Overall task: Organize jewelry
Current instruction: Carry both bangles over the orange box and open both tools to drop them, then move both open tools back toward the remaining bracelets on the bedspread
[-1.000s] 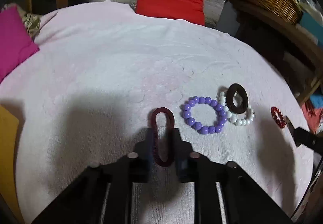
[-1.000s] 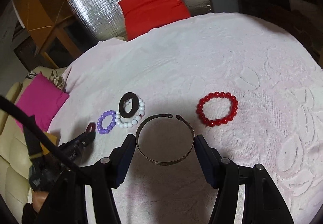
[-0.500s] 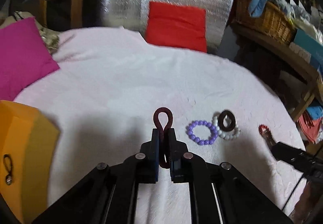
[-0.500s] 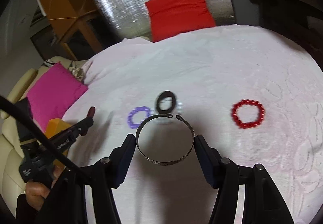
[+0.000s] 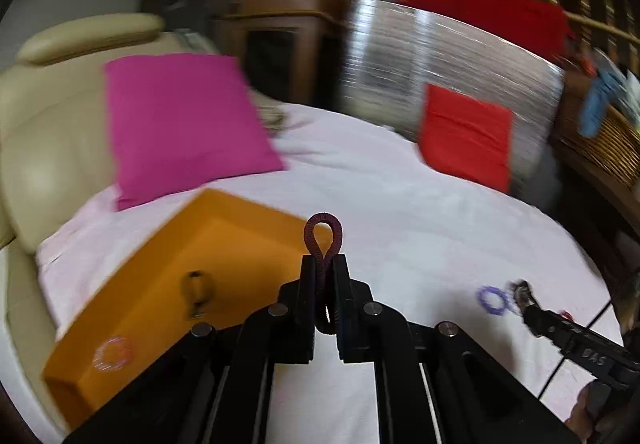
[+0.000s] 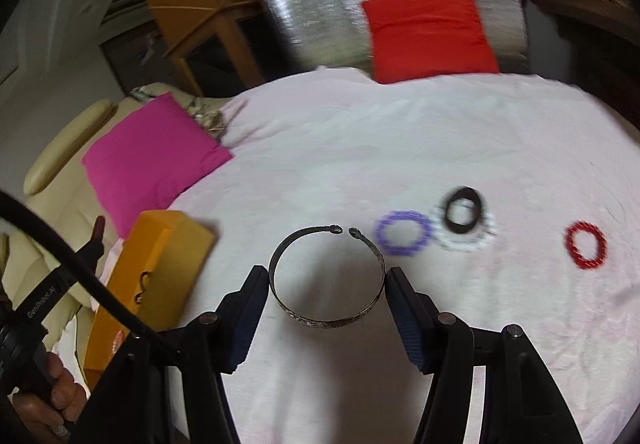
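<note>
My left gripper (image 5: 323, 266) is shut on a dark maroon hair band (image 5: 322, 234), held in the air beside the right edge of an orange tray (image 5: 224, 232). The tray holds a dark clasp piece (image 5: 196, 294) and a pale pink bead bracelet (image 5: 112, 353). My right gripper (image 6: 326, 280) is shut on a metal cuff bangle (image 6: 326, 318), held above the pink cloth. On the cloth lie a purple bead bracelet (image 6: 402, 234), a white bead bracelet (image 6: 466, 242) with a black ring (image 6: 464, 209) on it, and a red bead bracelet (image 6: 586, 244).
The orange tray (image 6: 160, 268) sits at the left edge of the pink-covered table (image 6: 400, 148). A magenta cushion (image 5: 180, 124) lies on a cream chair (image 5: 44, 132) behind it. A red cushion (image 6: 430, 30) leans on a silver panel at the back.
Both grippers lifted off the cloth and swung left with their pieces. The left gripper closed fully on the hair band and now hovers by the orange tray.
</note>
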Motion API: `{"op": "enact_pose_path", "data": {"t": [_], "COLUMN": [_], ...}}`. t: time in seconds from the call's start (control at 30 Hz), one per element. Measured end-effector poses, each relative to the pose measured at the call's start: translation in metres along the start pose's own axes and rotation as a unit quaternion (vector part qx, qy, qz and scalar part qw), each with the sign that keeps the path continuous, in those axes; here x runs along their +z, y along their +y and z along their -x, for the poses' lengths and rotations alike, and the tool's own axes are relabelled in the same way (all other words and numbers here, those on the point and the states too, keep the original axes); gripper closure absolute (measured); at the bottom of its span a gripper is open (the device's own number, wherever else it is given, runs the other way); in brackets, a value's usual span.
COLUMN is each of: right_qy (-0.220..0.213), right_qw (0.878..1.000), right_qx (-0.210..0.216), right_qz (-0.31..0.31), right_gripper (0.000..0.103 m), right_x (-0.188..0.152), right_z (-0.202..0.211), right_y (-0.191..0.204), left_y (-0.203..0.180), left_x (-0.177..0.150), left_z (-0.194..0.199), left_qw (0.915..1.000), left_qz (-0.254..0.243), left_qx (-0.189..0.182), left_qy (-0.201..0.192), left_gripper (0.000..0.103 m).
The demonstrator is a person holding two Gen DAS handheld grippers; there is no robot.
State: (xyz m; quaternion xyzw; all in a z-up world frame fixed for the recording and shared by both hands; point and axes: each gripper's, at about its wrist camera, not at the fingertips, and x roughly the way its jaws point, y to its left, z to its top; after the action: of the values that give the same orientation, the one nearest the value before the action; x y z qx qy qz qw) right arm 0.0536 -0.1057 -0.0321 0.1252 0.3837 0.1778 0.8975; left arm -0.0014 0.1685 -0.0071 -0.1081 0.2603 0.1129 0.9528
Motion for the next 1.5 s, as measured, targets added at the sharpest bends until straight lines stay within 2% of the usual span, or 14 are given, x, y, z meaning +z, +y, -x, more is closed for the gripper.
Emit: {"op": "enact_pose_path", "data": {"t": [0.2,0.33,0.47,0.6,0.73,0.77,0.87,0.9,0.97,1.2,1.33,1.5], "right_qy": [0.014,0.032,0.051,0.080,0.104,0.108,0.124,0.128,0.127,0.062,0.030,0.007], "right_qw": [0.998,0.994,0.989,0.985,0.981,0.980,0.980,0.980,0.982,0.990,0.995,0.995], "right_qx": [0.043,0.063,0.082,0.072,0.042,0.038,0.026,0.023,0.021,0.030,-0.012,-0.066], "right_qz": [0.048,0.085,0.114,0.133,0.160,0.163,0.156,0.151,0.137,0.120,0.098,0.068], "right_gripper": [0.040,0.040,0.040,0.040,0.039,0.039,0.038,0.037,0.037,0.035,0.035,0.035], "right_x": [0.009,0.014,0.016,0.009,0.000,-0.001,0.003,0.006,0.012,0.032,0.044,0.046], "right_z": [-0.027,-0.056,-0.086,-0.117,-0.146,-0.153,-0.167,-0.170,-0.167,-0.116,-0.077,-0.027], "right_y": [0.071,0.129,0.180,0.217,0.242,0.245,0.246,0.247,0.243,0.214,0.172,0.107], "left_y": [0.067,0.099,0.117,0.132,0.136,0.137,0.140,0.139,0.136,0.104,0.069,0.025], "left_x": [-0.010,-0.019,-0.026,-0.032,-0.037,-0.039,-0.039,-0.039,-0.038,-0.026,-0.017,-0.013], "left_z": [-0.007,-0.018,-0.030,-0.044,-0.047,-0.049,-0.052,-0.052,-0.050,-0.047,-0.040,-0.027], "left_qw": [0.9945,0.9891,0.9842,0.9788,0.9745,0.9722,0.9686,0.9680,0.9679,0.9748,0.9796,0.9792], "left_qz": [0.075,0.106,0.126,0.142,0.143,0.146,0.156,0.157,0.155,0.113,0.059,-0.010], "left_qx": [0.068,0.088,0.092,0.093,0.108,0.117,0.124,0.128,0.138,0.163,0.183,0.203], "left_qy": [0.027,0.052,0.083,0.115,0.135,0.141,0.148,0.148,0.142,0.102,0.058,-0.007], "left_gripper": [0.095,0.095,0.095,0.095,0.094,0.089,0.071,0.058,0.046,0.044,0.039,0.030]}}
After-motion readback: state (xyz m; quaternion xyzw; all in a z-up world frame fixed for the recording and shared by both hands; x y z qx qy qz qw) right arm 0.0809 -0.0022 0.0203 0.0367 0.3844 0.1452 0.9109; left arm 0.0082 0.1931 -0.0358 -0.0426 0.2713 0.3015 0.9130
